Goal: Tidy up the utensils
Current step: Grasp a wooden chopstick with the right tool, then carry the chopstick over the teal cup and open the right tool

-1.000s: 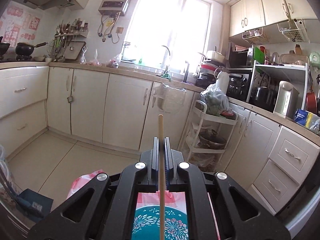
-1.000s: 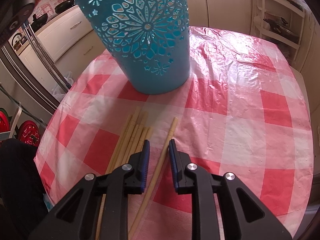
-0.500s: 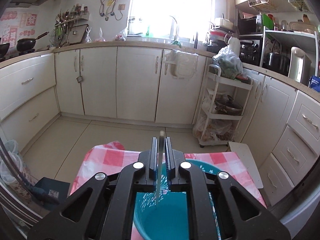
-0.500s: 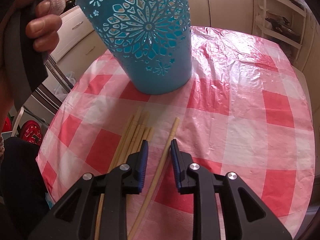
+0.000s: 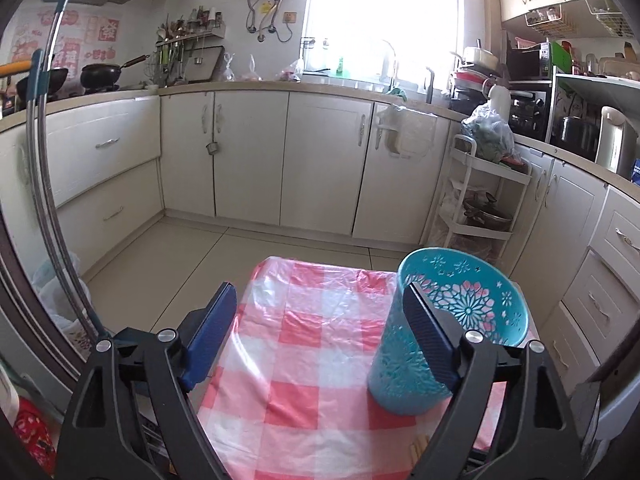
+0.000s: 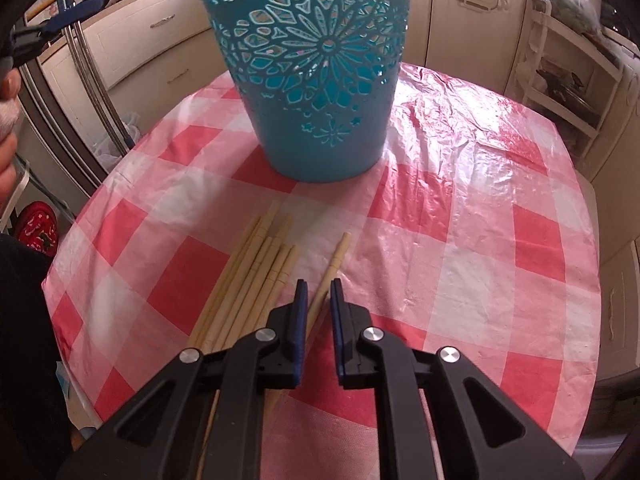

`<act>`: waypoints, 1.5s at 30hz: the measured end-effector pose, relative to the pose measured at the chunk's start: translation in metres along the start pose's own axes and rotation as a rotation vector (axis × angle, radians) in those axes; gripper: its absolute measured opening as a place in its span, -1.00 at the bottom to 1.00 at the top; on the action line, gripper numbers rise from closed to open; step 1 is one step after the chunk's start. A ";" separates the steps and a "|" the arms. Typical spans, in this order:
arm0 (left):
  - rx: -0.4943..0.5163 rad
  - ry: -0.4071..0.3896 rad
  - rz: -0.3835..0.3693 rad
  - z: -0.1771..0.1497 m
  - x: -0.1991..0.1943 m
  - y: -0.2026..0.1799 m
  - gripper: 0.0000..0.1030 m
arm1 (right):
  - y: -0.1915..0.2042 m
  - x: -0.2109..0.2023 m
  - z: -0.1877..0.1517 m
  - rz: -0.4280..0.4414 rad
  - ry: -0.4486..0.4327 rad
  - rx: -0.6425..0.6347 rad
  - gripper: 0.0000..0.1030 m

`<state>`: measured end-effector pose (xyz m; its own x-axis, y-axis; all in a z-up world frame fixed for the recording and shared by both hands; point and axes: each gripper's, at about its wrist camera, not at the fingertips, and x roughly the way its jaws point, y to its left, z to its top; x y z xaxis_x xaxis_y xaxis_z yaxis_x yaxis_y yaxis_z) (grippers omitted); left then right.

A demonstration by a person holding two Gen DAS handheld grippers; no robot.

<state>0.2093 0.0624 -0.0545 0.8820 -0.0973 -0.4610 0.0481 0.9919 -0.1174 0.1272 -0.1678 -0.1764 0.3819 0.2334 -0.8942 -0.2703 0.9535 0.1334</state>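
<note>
A blue cut-out holder stands upright on the red-checked tablecloth. In front of it lie a bundle of several wooden chopsticks and one single chopstick to their right. My right gripper points down over the single chopstick. Its jaws are closing with the stick between them, and a thin gap still shows on each side. My left gripper hangs above the table's left half, its jaws opening wide and holding nothing. The holder stands just behind its right finger.
The table's far edge drops to a tiled floor. A white trolley rack stands beyond the holder, with kitchen cabinets behind. Curved metal tubes rise at the left. A person's hand shows at the left edge.
The left gripper has let go of its chopstick, spread wide and sunk to the left of the holder. The right gripper's jaws have narrowed around the single chopstick.
</note>
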 end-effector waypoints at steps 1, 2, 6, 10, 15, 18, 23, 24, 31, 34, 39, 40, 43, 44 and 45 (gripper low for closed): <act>-0.013 0.006 0.001 -0.003 0.001 0.006 0.59 | 0.000 0.001 0.002 -0.005 0.011 0.008 -0.77; -0.033 0.014 0.004 -0.007 0.002 0.013 0.59 | 0.001 0.001 0.003 -0.016 0.019 0.015 -0.77; -0.152 0.109 0.009 -0.016 0.020 0.039 0.64 | 0.010 0.000 0.000 -0.083 0.008 0.003 -0.81; -0.239 0.199 0.023 -0.025 0.035 0.060 0.64 | 0.001 -0.008 -0.007 -0.056 0.007 0.079 -0.89; -0.249 0.197 0.037 -0.028 0.034 0.069 0.68 | -0.026 -0.041 -0.023 0.085 -0.054 0.235 -0.89; -0.262 0.204 0.044 -0.029 0.035 0.071 0.68 | -0.031 -0.072 -0.022 0.180 -0.136 0.282 -0.89; -0.242 0.198 0.049 -0.030 0.035 0.069 0.68 | -0.029 -0.134 0.011 0.280 -0.340 0.288 -0.89; -0.234 0.197 0.050 -0.030 0.036 0.068 0.69 | -0.026 -0.144 0.022 0.288 -0.379 0.279 -0.89; -0.229 0.209 0.053 -0.031 0.038 0.062 0.70 | -0.015 -0.173 0.114 0.239 -0.645 0.259 -0.89; -0.225 0.207 0.053 -0.032 0.038 0.061 0.70 | -0.016 -0.157 0.150 0.172 -0.716 0.296 -0.89; -0.225 0.212 0.046 -0.031 0.042 0.057 0.70 | -0.026 -0.120 0.188 0.072 -0.724 0.356 -0.89; -0.226 0.213 0.044 -0.031 0.043 0.057 0.70 | -0.030 -0.116 0.190 0.067 -0.711 0.366 -0.89; -0.223 0.214 0.037 -0.029 0.044 0.054 0.70 | -0.034 -0.104 0.187 0.038 -0.680 0.363 -0.89; -0.223 0.216 0.033 -0.029 0.044 0.054 0.70 | -0.035 -0.101 0.184 0.031 -0.673 0.361 -0.89; -0.223 0.216 0.030 -0.028 0.044 0.053 0.70 | -0.035 -0.100 0.180 0.026 -0.668 0.358 -0.88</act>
<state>0.2370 0.1085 -0.1059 0.7603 -0.1069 -0.6407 -0.1016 0.9547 -0.2799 0.2572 -0.1900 -0.0148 0.8644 0.2141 -0.4550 -0.0269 0.9232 0.3833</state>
